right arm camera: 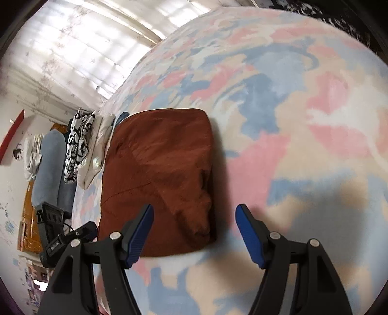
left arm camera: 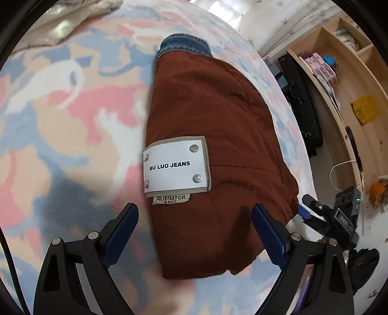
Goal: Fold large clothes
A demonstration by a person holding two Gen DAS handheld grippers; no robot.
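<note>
A rust-brown garment (left arm camera: pixel 213 135) lies folded into a compact block on the pastel patterned blanket (left arm camera: pixel 72 116). It carries a white "BU LUO JEANS" patch (left arm camera: pixel 175 166) and shows a blue denim edge (left arm camera: pixel 184 46) at its far end. My left gripper (left arm camera: pixel 194 218) is open and empty, hovering over the garment's near end. In the right wrist view the same garment (right arm camera: pixel 157 174) lies ahead and left. My right gripper (right arm camera: pixel 194 218) is open and empty above its near right corner. The right gripper also shows in the left wrist view (left arm camera: pixel 308 206), beside the garment's right edge.
A cream cloth (left arm camera: pixel 63 21) lies at the blanket's far left. Wooden shelving (left arm camera: pixel 351 80) and a black bag (left arm camera: pixel 300 104) stand right of the bed. Patterned clothes (right arm camera: pixel 77 145) and a blue-grey roll (right arm camera: pixel 48 169) lie left of the bed, under curtained windows (right arm camera: pixel 84 43).
</note>
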